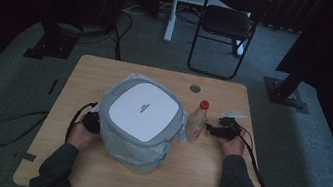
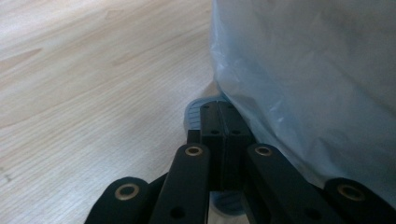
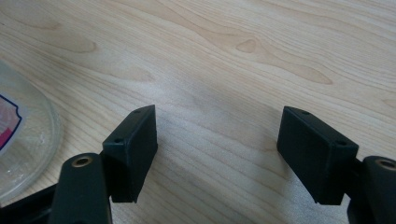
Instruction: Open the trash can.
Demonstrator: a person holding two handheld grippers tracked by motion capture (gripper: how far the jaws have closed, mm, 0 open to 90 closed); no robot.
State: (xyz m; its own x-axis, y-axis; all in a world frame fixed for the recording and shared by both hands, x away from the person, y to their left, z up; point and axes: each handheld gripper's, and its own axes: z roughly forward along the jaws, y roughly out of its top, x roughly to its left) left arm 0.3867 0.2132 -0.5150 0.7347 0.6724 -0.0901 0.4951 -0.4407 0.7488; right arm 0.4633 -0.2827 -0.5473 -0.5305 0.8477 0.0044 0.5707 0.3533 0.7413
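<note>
Wooden table [image 1: 201, 180] seen from above, on grey carpet. At centre, lidded bin [image 1: 142, 122] with white and grey top, lined with a pale plastic bag [image 1: 154, 155]. Just right of it, clear bottle [image 1: 196, 121] with red cap, upright. Left gripper [image 1: 92, 121] pressed against the bin's left side, held in left hand [image 1: 81, 134]. Right gripper [image 1: 214, 129] just beside the bottle, jaws pointing at it, held in right hand [image 1: 233, 145]. Behind the table, black folding chair [image 1: 226, 24].

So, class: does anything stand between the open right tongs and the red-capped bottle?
Nothing visible does. The right tongs lie open beside the bottle, with bare table between the jaws; the bottle's clear wall sits just off one jaw.
</note>
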